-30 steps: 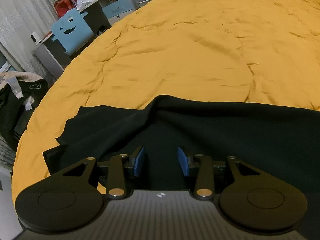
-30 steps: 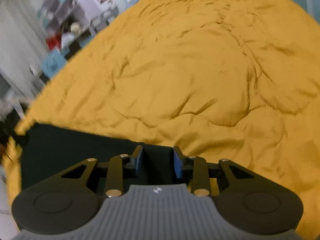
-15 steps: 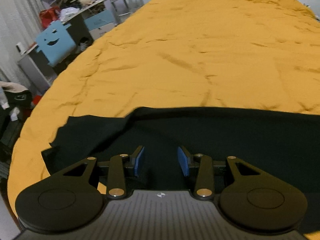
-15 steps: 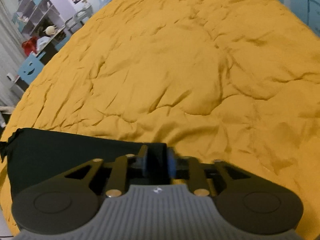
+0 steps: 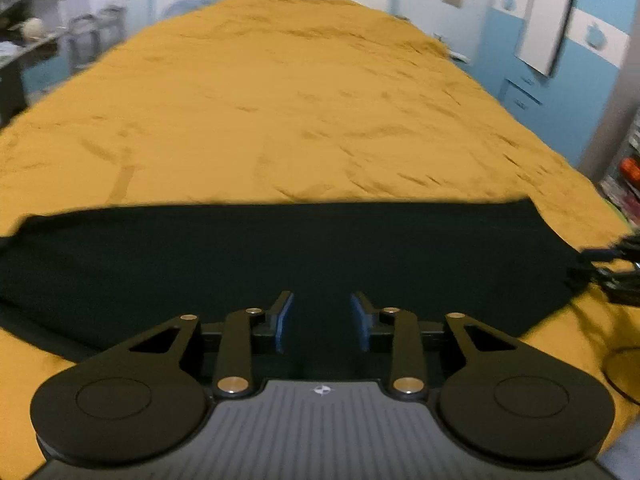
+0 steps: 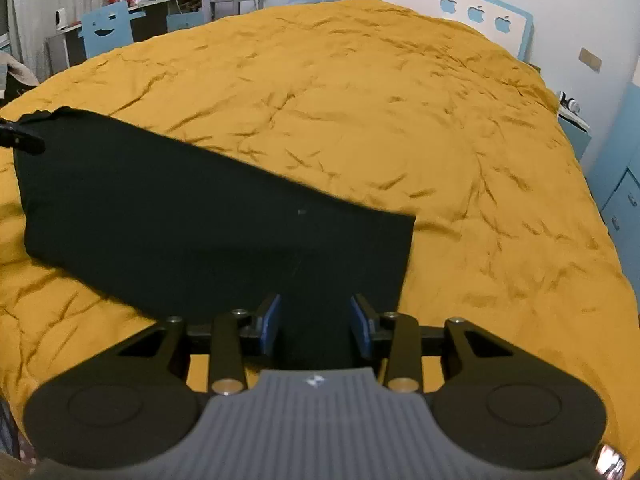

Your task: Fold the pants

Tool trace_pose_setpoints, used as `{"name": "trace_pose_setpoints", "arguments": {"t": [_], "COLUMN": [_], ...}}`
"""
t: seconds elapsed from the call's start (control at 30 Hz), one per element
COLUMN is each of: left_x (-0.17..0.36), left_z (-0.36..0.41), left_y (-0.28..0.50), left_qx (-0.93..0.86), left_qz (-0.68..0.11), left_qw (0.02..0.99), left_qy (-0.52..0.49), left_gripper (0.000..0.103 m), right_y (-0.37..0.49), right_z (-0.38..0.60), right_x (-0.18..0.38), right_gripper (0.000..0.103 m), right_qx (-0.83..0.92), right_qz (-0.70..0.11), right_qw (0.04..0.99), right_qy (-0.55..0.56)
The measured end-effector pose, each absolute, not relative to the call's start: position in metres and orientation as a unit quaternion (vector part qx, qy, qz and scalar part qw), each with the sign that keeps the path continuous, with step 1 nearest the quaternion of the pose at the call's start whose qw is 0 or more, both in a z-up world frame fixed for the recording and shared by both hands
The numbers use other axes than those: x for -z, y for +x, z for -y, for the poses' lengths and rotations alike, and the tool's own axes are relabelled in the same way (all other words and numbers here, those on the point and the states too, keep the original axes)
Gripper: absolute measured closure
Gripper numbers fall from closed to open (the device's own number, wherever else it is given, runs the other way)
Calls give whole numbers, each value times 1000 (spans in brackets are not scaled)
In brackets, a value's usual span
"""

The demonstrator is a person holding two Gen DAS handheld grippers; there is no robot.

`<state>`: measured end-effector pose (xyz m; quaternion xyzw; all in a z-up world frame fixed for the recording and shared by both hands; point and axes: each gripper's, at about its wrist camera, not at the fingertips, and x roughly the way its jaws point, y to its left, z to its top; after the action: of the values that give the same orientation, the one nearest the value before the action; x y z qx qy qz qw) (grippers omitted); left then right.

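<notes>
Black pants lie flat as a long folded band across the near part of an orange bed cover. My left gripper hovers over the middle of the band. Its blue pads stand apart and are closing, with only flat cloth below them. In the right wrist view the pants run from the far left to a square end under my right gripper. Its jaws are opening, and the dark cloth shows in the gap without being pinched. A blurred black gripper part shows at the pants' right end.
The orange cover stretches far ahead, wrinkled. A desk with a blue smiley-face chair stands at the back left. A blue headboard with apple cutouts is at the far end, and blue cupboards line the right side.
The left view swung right, from the pants' rumpled left end to their middle, and its pads came closer. The right gripper let go of the cloth, drew back and rose.
</notes>
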<state>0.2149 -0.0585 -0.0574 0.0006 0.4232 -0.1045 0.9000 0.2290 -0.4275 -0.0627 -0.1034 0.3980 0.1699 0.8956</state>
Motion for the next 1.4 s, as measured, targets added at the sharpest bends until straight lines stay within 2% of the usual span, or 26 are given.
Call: {"name": "trace_pose_setpoints", "arguments": {"t": [0.13,0.33,0.43,0.57,0.77,0.83,1.0,1.03,1.13,1.4], "left_x": [90,125,127,101,55,42,31,32,43,107], "left_z": [85,93,87,79,10,-27,-120,-142,-184,-252], "left_y": [211,186,181,175,171,175,189,193,214,265], "left_qx": [123,110,109,125,64,23,-83,-107,-167,-252], "left_qz": [-451,-482,-483,-469,-413,-401,-395,-395,-401,-437], "left_qw": [884,869,869,874,908,915,909,905,890,839], "left_qy": [-3,6,-8,-11,11,42,106,117,141,206], "left_gripper": [77,79,79,79,77,68,63,58,53,52], "right_y": [224,214,215,219,228,234,250,254,264,282], "right_z": [432,433,430,425,409,399,373,368,353,318], "right_x": [81,105,106,85,56,56,64,66,73,89], "right_gripper": [70,70,69,70,70,69,69,69,69,68], "right_qx": [-161,-158,-154,-143,-143,-146,-153,-155,-159,-168], "right_qz": [-420,-439,-441,-427,-386,-388,-399,-400,-408,-433], "right_qw": [888,877,875,884,906,905,900,899,893,876], "right_qy": [-102,-114,-124,-127,-93,-92,-90,-90,-99,-132]}}
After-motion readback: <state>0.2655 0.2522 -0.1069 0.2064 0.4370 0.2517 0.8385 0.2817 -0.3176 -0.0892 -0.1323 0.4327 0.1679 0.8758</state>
